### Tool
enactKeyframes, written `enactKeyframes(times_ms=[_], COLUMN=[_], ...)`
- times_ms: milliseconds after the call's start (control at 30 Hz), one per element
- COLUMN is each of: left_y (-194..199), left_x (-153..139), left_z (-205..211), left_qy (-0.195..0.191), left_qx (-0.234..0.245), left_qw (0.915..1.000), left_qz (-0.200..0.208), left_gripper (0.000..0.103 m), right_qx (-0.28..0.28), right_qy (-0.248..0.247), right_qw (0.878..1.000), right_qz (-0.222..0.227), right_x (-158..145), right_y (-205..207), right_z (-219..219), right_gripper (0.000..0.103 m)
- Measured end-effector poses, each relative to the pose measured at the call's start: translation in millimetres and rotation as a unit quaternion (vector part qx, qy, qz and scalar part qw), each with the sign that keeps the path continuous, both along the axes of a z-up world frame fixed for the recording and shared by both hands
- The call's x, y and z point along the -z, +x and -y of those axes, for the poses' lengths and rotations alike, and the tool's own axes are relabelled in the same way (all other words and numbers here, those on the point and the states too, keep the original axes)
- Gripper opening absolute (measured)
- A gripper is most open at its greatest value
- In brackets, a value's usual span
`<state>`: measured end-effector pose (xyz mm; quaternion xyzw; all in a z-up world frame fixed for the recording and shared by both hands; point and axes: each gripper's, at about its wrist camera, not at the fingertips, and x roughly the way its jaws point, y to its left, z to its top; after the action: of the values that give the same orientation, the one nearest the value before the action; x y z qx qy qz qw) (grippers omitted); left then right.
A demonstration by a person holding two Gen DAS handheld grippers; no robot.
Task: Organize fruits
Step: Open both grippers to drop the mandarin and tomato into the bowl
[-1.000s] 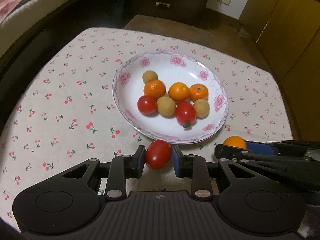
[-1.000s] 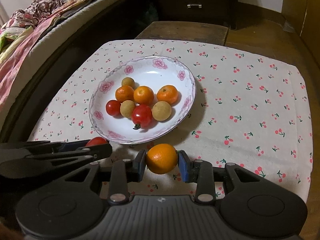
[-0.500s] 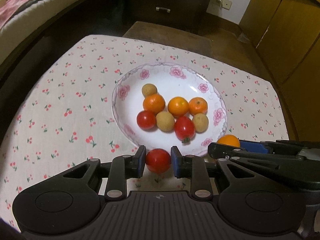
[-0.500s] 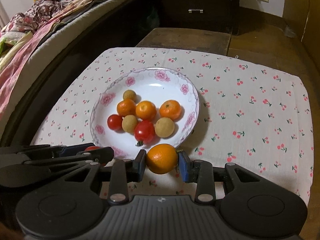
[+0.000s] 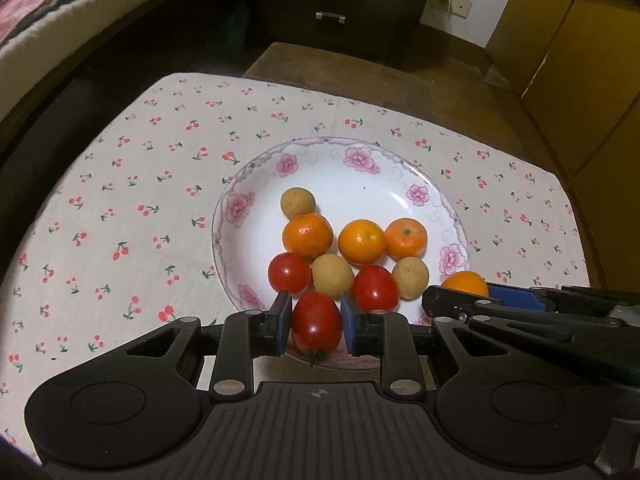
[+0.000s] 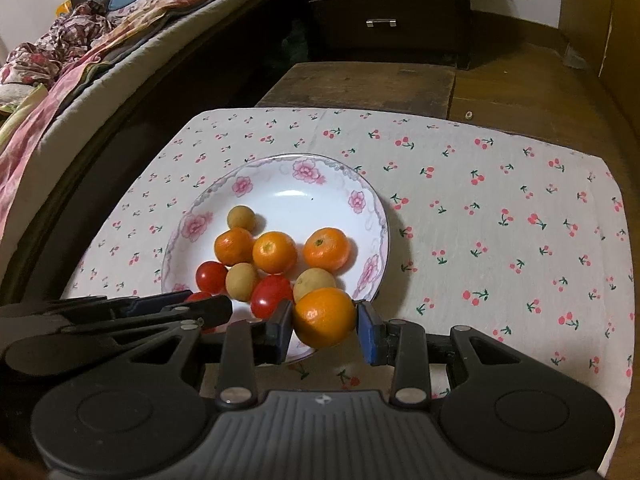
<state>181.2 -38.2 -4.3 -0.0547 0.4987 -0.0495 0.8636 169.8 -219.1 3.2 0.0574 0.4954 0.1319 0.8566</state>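
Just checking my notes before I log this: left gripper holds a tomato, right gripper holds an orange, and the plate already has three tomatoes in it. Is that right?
Not quite. The plate has two tomatoes in it, not three, as the left wrist view shows. The rest stands: the left gripper holds a tomato and the right gripper holds an orange.

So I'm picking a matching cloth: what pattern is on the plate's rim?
Pink flowers on the white plate, clearest in the right wrist view.
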Motion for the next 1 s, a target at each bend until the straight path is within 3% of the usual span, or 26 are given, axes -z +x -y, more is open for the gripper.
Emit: enactKeyframes(times_ms=[533, 1000], left_y=[4.6, -0.7], left_x=[1.3, -6.8], left_z=[-8.5, -13.9], left_qy=[-0.005, -0.005], left_qx=[-0.018, -0.020], left_qw=[0.9998, 0.9998], left_qz=[-0.007, 0.007], left_gripper=[0.034, 0.048], right_qx=[-0.009, -0.001], right_qy=[-0.012, -0.020], right_qw=[1.000, 1.000], right_qz=[0.004, 0.022], right_x=[-1.0, -11.3], right_y=[3.0, -2.7], right_z=[-10.3, -8.6], right_gripper=[0.036, 0.042])
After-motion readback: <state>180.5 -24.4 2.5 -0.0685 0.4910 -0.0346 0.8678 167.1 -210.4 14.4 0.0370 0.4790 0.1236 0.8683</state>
